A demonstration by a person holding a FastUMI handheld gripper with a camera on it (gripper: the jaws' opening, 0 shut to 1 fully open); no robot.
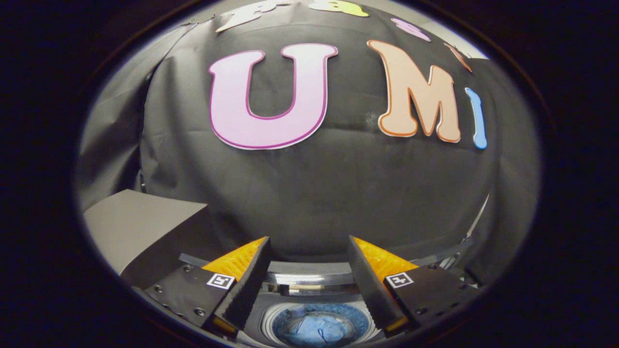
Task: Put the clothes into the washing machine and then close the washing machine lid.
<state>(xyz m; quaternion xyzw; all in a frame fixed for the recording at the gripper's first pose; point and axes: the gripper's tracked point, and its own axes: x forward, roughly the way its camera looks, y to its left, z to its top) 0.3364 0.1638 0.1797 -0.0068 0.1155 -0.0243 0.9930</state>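
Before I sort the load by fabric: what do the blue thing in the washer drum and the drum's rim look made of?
Blue clothes: soft, matte, crumpled cloth, probably cotton-like. Drum rim: glossy, reflective, metal or chromed plastic. The hand-held gripper is open above.

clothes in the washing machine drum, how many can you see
1: a blue garment lies in the washing machine drum, seen between the open gripper fingers. More could be hidden beneath it.

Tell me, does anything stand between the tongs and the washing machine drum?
Nothing visible does. The open tongs are empty, and the round drum of the grey washing machine lies open beneath them, blue clothes already inside.
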